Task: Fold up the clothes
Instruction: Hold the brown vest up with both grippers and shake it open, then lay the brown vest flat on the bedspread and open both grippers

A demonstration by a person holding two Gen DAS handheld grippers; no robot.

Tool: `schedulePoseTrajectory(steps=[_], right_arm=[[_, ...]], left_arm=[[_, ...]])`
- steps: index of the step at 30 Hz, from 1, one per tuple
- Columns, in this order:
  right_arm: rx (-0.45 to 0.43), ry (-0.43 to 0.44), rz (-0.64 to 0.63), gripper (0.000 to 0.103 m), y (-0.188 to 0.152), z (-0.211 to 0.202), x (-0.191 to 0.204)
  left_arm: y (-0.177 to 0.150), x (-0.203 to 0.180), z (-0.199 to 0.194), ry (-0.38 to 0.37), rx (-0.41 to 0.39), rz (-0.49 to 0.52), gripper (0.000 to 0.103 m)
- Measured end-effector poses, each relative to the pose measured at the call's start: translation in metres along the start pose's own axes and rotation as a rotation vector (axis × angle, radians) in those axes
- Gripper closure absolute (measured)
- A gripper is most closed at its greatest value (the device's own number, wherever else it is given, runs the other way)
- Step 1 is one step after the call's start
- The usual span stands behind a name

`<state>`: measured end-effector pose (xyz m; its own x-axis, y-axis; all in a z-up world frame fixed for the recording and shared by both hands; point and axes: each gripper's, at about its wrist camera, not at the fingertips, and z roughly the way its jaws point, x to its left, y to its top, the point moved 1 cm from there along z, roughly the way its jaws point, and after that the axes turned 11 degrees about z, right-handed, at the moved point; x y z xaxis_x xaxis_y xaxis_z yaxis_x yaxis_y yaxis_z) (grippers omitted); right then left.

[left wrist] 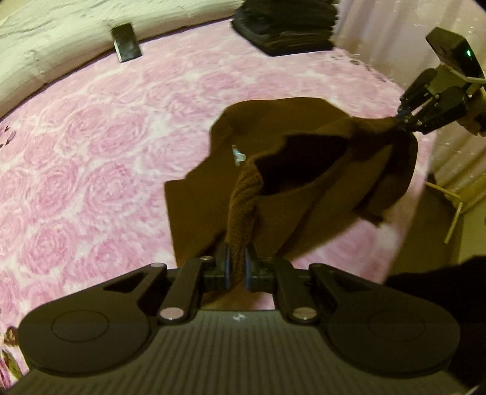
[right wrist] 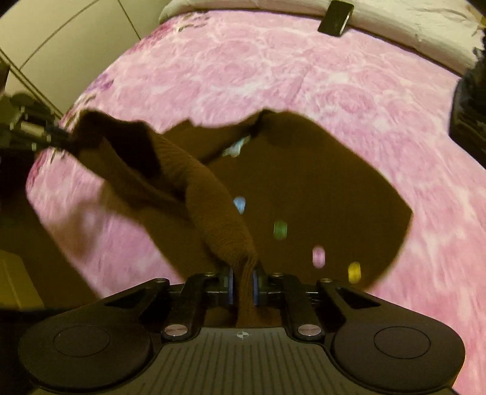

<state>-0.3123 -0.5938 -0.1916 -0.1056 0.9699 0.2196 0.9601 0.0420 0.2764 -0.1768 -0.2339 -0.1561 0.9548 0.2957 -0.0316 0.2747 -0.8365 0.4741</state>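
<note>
A brown knitted garment (left wrist: 273, 170) hangs over the pink rose-patterned bed (left wrist: 91, 145), partly lifted. My left gripper (left wrist: 237, 267) is shut on its ribbed edge. My right gripper (left wrist: 404, 118) shows at the upper right of the left wrist view, shut on the other end of the same edge. In the right wrist view the right gripper (right wrist: 243, 285) is shut on the ribbed band, and the garment (right wrist: 303, 182) spreads below with several coloured buttons (right wrist: 280, 230). The left gripper (right wrist: 57, 138) holds the far end at the left.
A stack of dark folded clothes (left wrist: 285, 27) sits at the far edge of the bed. A dark phone-like object (left wrist: 125, 42) leans on the white bedding (left wrist: 45, 39). The bed's right edge (left wrist: 425, 188) drops to the floor. A pale cupboard (right wrist: 60, 45) stands beside the bed.
</note>
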Motion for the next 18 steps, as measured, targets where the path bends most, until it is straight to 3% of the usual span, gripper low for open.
schedulePoseTrajectory(steps=[2, 6, 10, 14, 18], right_arm=[[-0.021, -0.024, 0.024, 0.095, -0.012, -0.015, 0.001], [-0.141, -0.085, 0.024, 0.095, 0.005, -0.043, -0.002], [-0.316, -0.129, -0.049, 0.096, 0.062, -0.092, -0.012], [-0.509, -0.204, -0.147, 0.096, 0.124, -0.159, -0.015], [-0.674, -0.285, -0.223, 0.096, 0.147, -0.221, -0.004]], left_arm=[[0.0, -0.004, -0.008, 0.012, -0.008, -0.006, 0.097], [0.026, 0.011, -0.02, 0.052, -0.067, -0.002, 0.098], [0.089, 0.046, -0.051, 0.137, -0.205, 0.05, 0.098], [0.162, 0.065, -0.115, 0.252, -0.363, 0.175, 0.098], [0.211, 0.062, -0.174, 0.36, -0.494, 0.297, 0.098]])
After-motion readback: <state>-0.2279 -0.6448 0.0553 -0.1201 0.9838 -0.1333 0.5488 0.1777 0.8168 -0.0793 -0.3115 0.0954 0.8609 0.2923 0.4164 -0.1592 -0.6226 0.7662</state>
